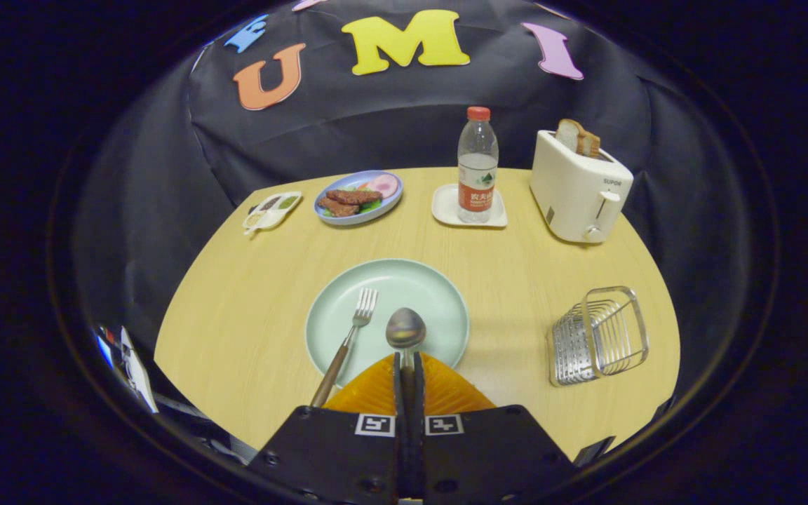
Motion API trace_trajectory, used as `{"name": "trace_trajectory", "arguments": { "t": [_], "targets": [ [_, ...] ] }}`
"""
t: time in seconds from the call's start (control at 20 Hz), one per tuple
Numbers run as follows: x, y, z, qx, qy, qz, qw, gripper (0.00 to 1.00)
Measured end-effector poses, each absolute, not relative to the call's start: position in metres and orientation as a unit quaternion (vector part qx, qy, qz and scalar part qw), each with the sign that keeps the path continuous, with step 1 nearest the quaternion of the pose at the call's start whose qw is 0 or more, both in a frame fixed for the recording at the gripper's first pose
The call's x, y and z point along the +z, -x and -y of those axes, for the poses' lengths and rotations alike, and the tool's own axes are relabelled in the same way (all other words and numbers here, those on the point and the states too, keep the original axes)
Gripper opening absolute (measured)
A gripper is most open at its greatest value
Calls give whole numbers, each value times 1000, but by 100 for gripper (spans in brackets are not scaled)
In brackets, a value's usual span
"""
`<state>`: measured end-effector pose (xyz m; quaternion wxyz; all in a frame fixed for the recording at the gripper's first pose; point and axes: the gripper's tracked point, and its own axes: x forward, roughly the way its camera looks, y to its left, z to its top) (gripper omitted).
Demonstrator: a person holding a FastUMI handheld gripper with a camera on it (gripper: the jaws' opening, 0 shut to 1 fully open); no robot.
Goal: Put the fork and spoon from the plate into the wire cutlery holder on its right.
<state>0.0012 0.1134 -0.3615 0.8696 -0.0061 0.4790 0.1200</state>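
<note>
Gripper (407, 361): fingers pinched together on the spoon's handle, both pressing it.
Spoon (405, 327): bowl sticking out just ahead of the fingertips, over the plate's near side.
Fork (348, 342): just beside the fingers on their left, tines on the plate, handle over the near rim.
Plate (439, 294): pale green, ahead of the fingers.
Wire cutlery holder (599, 335): right of the plate, well apart from it.
Toaster (579, 186): far right, bread in its slots.
</note>
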Motion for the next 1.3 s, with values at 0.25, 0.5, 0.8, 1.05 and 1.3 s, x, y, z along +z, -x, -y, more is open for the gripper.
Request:
{"name": "trace_trajectory", "arguments": {
  "t": [0.25, 0.5, 0.8, 1.05, 1.3],
  "targets": [
    [-321, 5, -64, 116, 4, -465, 878, 1],
    [-300, -1, 14, 77, 5, -454, 888, 1],
    [-303, -1, 69, 41, -29, -462, 885, 1],
    [-329, -2, 86, 4, -45, -516, 855, 1],
    [-336, -15, 81, -6, -62, -540, 839, 4]
  ]
}}
